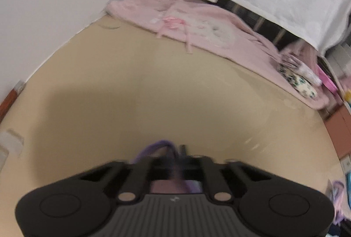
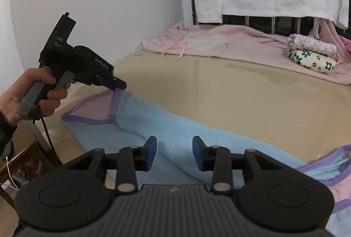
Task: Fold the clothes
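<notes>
A: Leftmost, the person's hand [image 2: 35,92] squeezed the left gripper [image 2: 119,85], its jaws clamped on the purple-trimmed edge [image 2: 116,94] of the blue garment [image 2: 175,133] and lifting it off the table [image 2: 241,100].

B: Purpose of that pinch?

A: Probably to raise one edge so it could be carried over for a fold. The garment lay stretched across the near side of the table, one end lifted by that grip.

B: And the right gripper [image 2: 174,154]?

A: It hovered just above the middle of the fabric, jaws apart, nothing between the pads. It was judged ready to take a second hold.

B: Farther right?

A: A pink blanket [image 2: 241,43] along the far edge carried folded floral pieces [image 2: 311,56], likely the finished stack.
</notes>
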